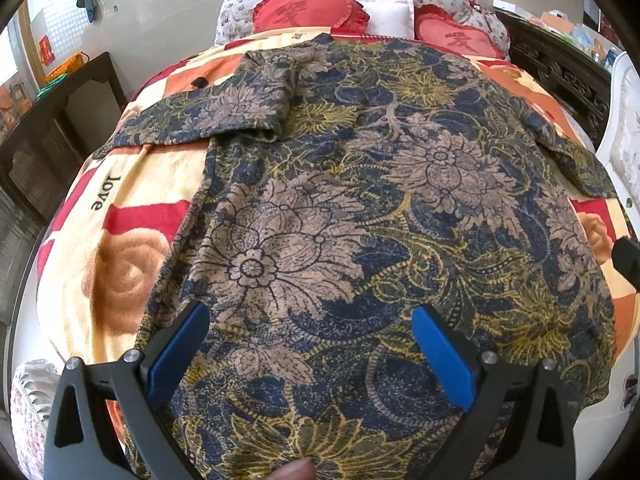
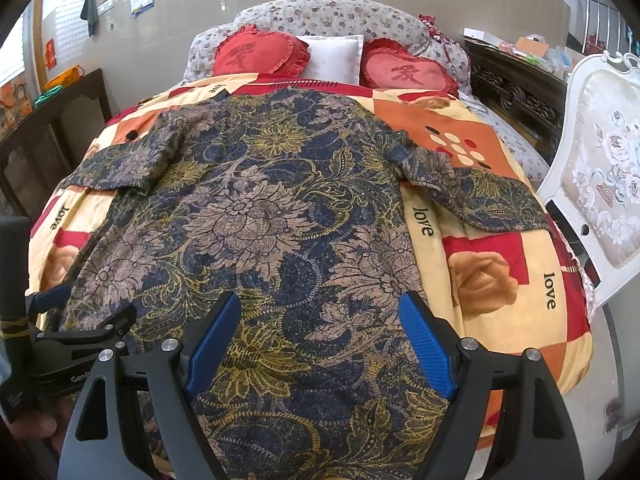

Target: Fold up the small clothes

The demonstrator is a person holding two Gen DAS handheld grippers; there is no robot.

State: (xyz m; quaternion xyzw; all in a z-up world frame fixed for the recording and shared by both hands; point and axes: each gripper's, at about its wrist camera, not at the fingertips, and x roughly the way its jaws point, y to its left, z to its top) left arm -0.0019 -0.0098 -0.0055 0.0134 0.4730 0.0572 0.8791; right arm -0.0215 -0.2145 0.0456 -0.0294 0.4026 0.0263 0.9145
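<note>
Fabric looks thin and limp: the patterned shirt (image 1: 360, 208) lies spread flat on the bed's blanket (image 1: 120, 248), hem toward the tongs and collar at the far end, near the red heart cushions (image 2: 260, 54). It should weigh little, drape from any pinch, and slide easily over the fleecy blanket, so a lone grip at one corner would likely drag the whole piece askew.

The left tongs (image 1: 310, 354) hang over the hem end with both blue pads spread wide and nothing between them; the cloth shows plainly in the gap. The right tongs (image 2: 320, 344) are likewise fully parted and empty, poised above the hem. In the right view the left tool sits just off to the left of the right tongs.

One short sleeve (image 1: 208, 112) lies beyond and left of the left tongs, partly doubled onto the body; the other sleeve (image 2: 480, 196) stretches beyond and right of the right tongs.

Best holds, as I judge it, are the seamed edges: a hem corner and the shoulder on the same side, where stitching gives the pads something firmer than a single slack layer.
</note>
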